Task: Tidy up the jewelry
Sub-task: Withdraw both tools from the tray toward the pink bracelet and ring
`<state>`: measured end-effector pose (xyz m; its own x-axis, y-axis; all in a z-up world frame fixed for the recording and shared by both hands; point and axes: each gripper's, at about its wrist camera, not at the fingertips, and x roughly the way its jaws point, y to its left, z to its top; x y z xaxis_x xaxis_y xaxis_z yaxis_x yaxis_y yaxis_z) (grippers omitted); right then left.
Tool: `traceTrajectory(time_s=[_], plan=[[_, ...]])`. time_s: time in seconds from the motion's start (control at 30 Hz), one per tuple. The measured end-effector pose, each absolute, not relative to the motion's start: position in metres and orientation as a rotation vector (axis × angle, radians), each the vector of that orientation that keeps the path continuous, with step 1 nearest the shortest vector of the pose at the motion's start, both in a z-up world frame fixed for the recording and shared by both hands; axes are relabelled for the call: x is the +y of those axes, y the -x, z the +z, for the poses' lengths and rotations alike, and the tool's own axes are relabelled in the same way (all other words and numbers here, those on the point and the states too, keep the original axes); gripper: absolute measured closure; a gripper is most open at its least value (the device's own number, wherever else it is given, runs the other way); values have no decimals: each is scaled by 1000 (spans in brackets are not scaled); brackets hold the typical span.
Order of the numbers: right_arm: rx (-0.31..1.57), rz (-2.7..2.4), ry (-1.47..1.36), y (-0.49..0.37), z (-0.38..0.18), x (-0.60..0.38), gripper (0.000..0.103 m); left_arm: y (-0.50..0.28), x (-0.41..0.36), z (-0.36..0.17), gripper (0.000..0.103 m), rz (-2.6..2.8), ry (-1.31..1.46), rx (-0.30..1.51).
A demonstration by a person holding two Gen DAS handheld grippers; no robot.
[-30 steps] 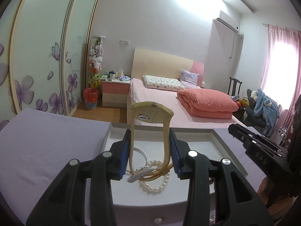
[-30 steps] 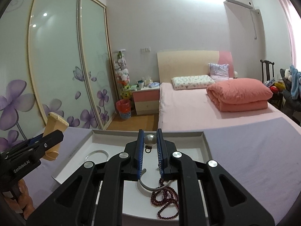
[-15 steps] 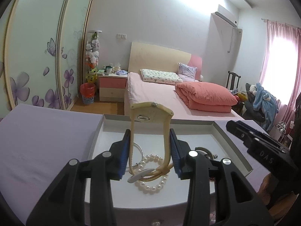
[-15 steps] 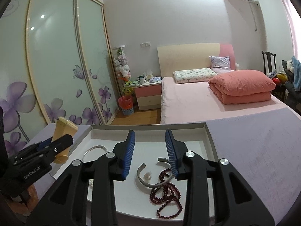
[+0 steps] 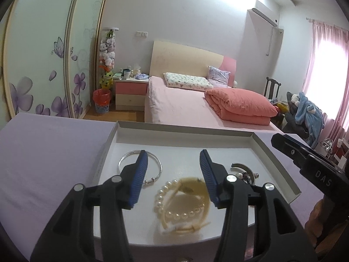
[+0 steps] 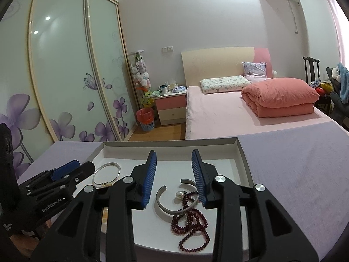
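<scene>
1. Tray (image 5: 275, 159) is set on table (image 5: 48, 152), centre frame.
2. Bangle (image 5: 152, 163) is found upper left in tray; pearl bracelet (image 5: 178, 211) lower centre; cuff (image 5: 240, 166) at right.
3. Bed (image 5: 185, 107) is seen behind tray.

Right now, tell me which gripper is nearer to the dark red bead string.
Right. The right gripper hangs open just above the dark red bead string, which lies below its fingertips in the white tray. The left gripper is off to the side, over the pearl bracelet.
</scene>
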<state>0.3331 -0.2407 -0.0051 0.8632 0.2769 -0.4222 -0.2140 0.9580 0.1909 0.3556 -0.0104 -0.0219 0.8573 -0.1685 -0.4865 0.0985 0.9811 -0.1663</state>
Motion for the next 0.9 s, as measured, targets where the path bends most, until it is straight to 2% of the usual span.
traceTrajectory(time_s=[0.73,0.9], plan=[[471,245,-134,-319,-5,-246,68,-322,-4,-10,54,-114,122,497],[497,250,-123,-294,-4,-247,68,-285,3,-5,48,-113,120,502]])
